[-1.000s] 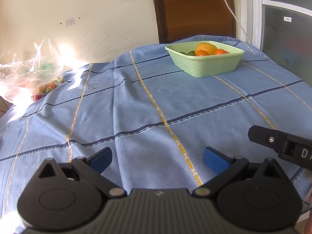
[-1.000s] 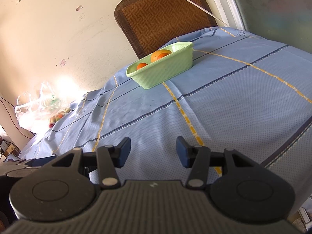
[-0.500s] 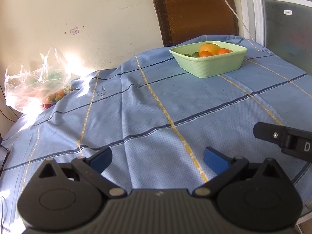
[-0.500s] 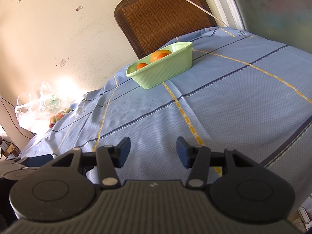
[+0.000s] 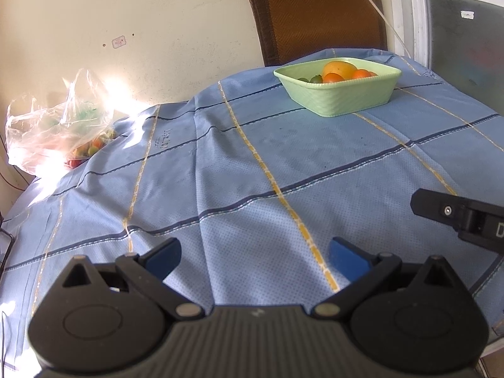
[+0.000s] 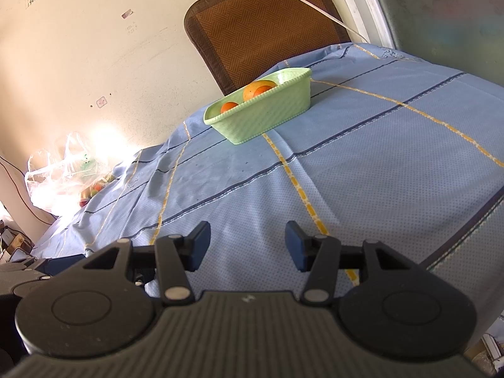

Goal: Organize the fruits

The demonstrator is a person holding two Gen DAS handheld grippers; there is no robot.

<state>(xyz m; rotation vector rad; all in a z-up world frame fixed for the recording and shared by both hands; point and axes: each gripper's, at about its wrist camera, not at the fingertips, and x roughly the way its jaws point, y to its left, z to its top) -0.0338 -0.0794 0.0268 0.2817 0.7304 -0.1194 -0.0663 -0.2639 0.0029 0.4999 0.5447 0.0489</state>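
A pale green basket (image 5: 343, 100) (image 6: 267, 119) stands at the far side of the table and holds orange and yellow fruit (image 5: 338, 68) (image 6: 256, 89) plus some small green ones. A clear plastic bag (image 5: 56, 129) (image 6: 63, 176) with more small fruit lies at the far left edge, washed out by sunlight. My left gripper (image 5: 253, 256) hovers open over the near cloth, nothing between its blue pads. My right gripper (image 6: 247, 241) is also open and empty, near the table's front. Part of the right gripper's body (image 5: 463, 214) shows at the right of the left wrist view.
A blue tablecloth (image 5: 252, 163) with yellow and dark stripes covers the table. A brown woven chair back (image 5: 318, 12) stands behind the basket against the cream wall. A white cable (image 6: 302, 0) hangs across the chair. A window frame runs along the right.
The left wrist view has tilted slightly, so the bag shows more fully at the left. The right gripper and the fruit have not moved.
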